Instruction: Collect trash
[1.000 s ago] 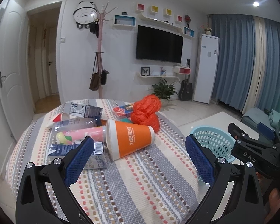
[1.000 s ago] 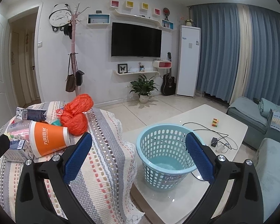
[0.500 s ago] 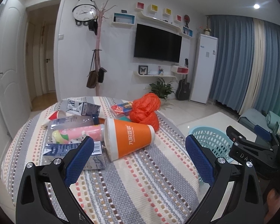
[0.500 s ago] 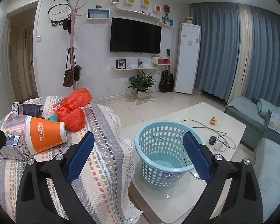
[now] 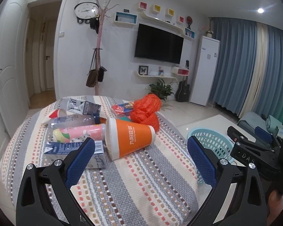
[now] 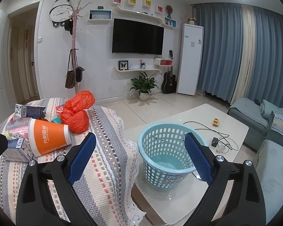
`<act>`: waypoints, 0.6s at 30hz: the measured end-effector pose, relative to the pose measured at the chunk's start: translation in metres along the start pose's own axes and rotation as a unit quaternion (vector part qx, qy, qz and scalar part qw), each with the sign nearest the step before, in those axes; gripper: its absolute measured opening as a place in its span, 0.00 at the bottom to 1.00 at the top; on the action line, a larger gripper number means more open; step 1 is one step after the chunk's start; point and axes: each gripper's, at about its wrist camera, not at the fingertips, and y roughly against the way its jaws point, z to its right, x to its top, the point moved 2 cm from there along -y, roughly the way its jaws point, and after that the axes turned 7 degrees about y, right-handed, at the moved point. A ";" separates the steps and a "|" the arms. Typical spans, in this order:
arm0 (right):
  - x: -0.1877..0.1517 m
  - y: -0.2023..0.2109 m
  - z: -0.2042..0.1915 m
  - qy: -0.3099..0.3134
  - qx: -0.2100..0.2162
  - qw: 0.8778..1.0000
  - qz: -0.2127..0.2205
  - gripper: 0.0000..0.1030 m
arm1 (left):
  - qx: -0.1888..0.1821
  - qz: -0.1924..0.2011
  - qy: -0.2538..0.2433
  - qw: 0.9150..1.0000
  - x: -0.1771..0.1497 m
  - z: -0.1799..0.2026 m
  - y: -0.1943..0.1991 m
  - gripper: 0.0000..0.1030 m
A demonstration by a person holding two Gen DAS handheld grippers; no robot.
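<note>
Trash is heaped on a table with a striped cloth [image 5: 132,184]: an orange paper cup [image 5: 130,137] on its side, a crumpled orange plastic bag [image 5: 146,109], a pink bottle [image 5: 79,133], a clear bottle [image 5: 73,120], milk cartons [image 5: 83,106] and a red snack pack [image 5: 122,108]. My left gripper [image 5: 140,141] hovers open just short of the cup, holding nothing. My right gripper [image 6: 139,136] is open and holds nothing, between the table's edge and a light-blue basket [image 6: 168,150]. The cup [image 6: 49,137] and bag [image 6: 77,113] lie to its left.
The basket stands on a low white coffee table [image 6: 226,131] with cables [image 6: 217,137] and a small colour cube [image 6: 216,122]. A blue-grey sofa [image 6: 254,116] is at the right. The right gripper's body [image 5: 254,146] shows at the right of the left wrist view.
The left wrist view has shifted slightly, with the trash pile now a little closer and lower. The right gripper's jaws have drawn in slightly. Nothing on the table moved.
</note>
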 end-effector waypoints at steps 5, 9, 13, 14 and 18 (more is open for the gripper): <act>0.003 0.012 -0.002 -0.004 0.002 1.000 0.009 0.88 | 0.002 0.011 0.005 1.000 0.004 -0.003 0.014 0.92; 0.003 0.019 -0.002 -0.006 0.003 1.000 0.013 0.88 | 0.004 0.016 0.006 1.000 0.005 -0.006 0.021 0.92; 0.005 0.022 -0.002 -0.007 0.002 1.000 0.013 0.88 | 0.004 0.019 0.004 1.000 0.006 -0.004 0.025 0.92; 0.005 0.022 -0.002 -0.008 0.002 1.000 0.012 0.88 | 0.004 0.020 0.003 1.000 0.006 -0.003 0.026 0.92; 0.004 0.023 -0.001 -0.013 0.006 1.000 0.010 0.88 | 0.007 0.024 -0.001 1.000 0.007 -0.006 0.027 0.92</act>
